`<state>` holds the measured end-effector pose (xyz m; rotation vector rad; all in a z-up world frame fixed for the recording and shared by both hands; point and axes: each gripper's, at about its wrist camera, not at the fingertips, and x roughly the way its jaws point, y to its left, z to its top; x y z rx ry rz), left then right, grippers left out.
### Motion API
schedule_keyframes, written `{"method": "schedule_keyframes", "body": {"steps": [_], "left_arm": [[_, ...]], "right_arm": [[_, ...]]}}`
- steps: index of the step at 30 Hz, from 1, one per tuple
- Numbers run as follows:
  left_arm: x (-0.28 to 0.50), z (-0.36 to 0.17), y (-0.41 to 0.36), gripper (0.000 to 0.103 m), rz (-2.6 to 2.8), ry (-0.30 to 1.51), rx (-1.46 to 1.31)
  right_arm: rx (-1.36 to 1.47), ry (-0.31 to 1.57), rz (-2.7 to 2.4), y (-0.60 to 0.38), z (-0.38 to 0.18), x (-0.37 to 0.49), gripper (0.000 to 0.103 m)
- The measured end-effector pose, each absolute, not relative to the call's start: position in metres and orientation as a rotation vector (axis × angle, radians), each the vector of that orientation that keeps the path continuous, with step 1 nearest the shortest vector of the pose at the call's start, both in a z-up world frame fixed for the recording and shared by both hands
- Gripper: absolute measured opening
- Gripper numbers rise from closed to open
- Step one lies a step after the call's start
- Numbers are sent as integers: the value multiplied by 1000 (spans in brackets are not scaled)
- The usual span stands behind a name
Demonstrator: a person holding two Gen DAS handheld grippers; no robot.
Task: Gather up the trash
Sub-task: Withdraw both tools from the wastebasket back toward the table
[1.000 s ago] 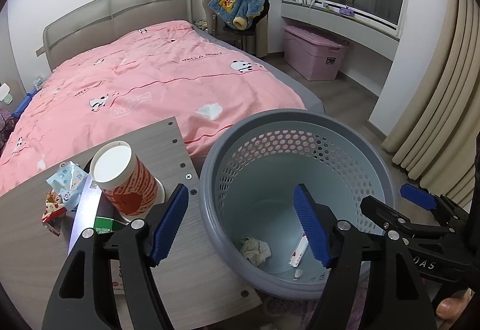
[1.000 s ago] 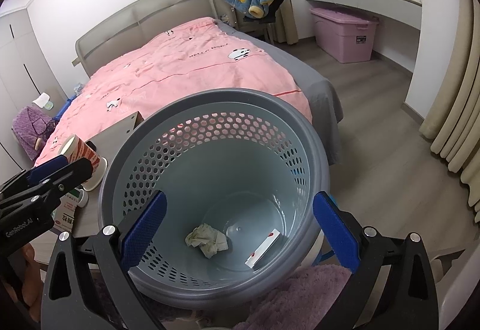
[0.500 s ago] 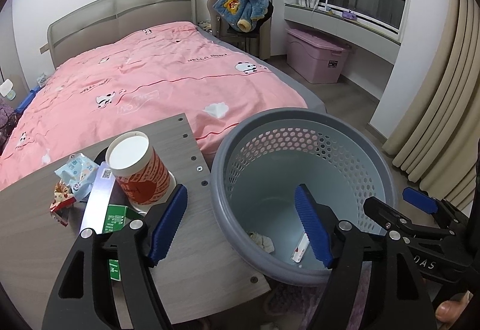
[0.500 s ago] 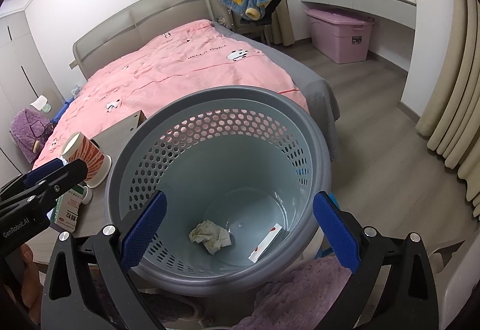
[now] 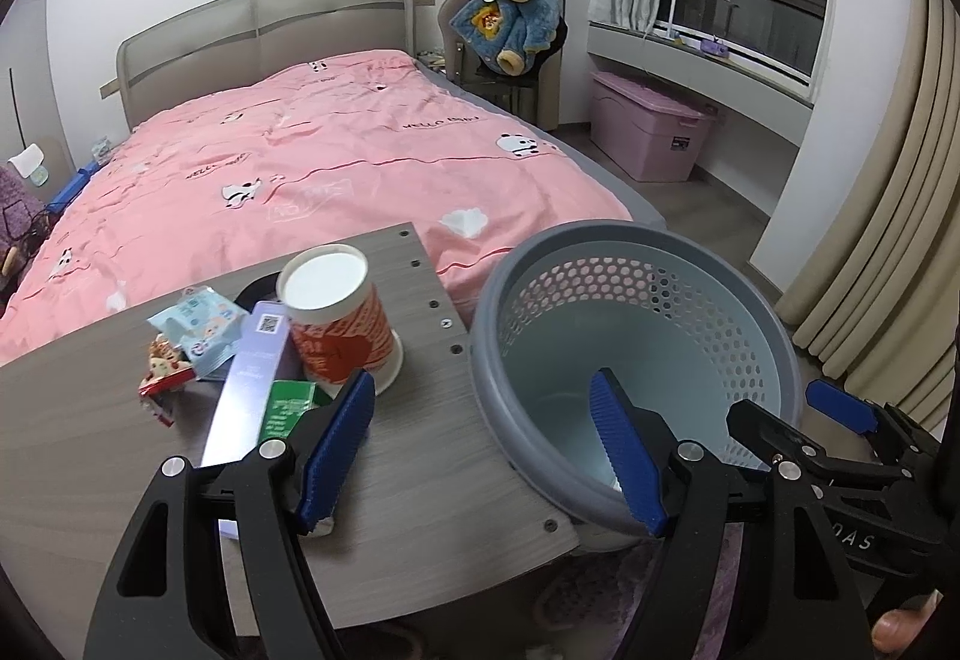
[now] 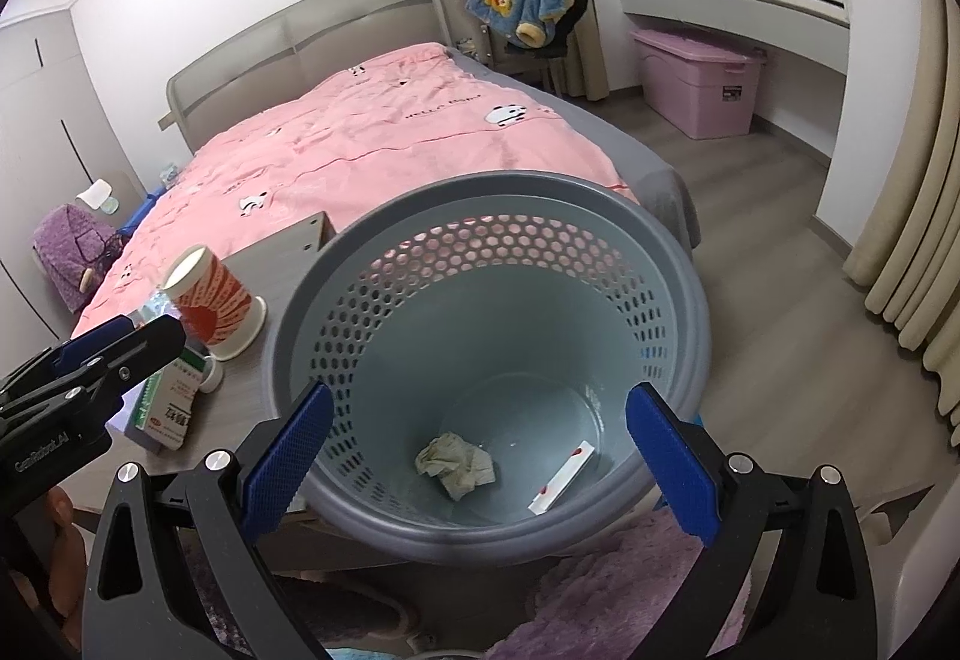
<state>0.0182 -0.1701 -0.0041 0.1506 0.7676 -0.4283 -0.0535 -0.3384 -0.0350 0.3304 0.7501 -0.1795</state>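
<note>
Left wrist view: the left gripper (image 5: 480, 438) hangs released and empty above the grey wood-grain table (image 5: 432, 474). The red-and-white paper cup (image 5: 336, 324) stands at eleven o'clock, amid wrappers and a green box (image 5: 288, 408). To grasp well, I judge, straddle the cup squarely before clenching.

Right wrist view: the right gripper (image 6: 480, 462) is spread wide, empty, over the grey perforated plastic basket (image 6: 660, 240), which holds a crumpled tissue (image 6: 456, 465) at six o'clock.

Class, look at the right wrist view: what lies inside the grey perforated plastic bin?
On the floor of the grey perforated plastic bin lie a crumpled off-white tissue and a flat white strip with red marks. The near rim covers the nearest part of the floor.
</note>
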Motion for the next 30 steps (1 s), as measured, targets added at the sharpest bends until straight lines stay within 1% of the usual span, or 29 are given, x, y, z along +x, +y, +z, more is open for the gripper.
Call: {"method": "schedule_keyframes", "body": {"steps": [9, 14, 24, 30], "left_arm": [[10, 1, -141, 71, -387, 761, 120], [8, 2, -111, 72, -327, 759, 93], [8, -4, -59, 72, -234, 775, 32], [11, -16, -38, 72, -181, 797, 28]], "right_arm": [[327, 751, -119, -314, -36, -53, 96], [316, 765, -80, -297, -36, -51, 96], [281, 770, -11, -261, -33, -48, 96], [267, 784, 22, -247, -37, -46, 96]]}}
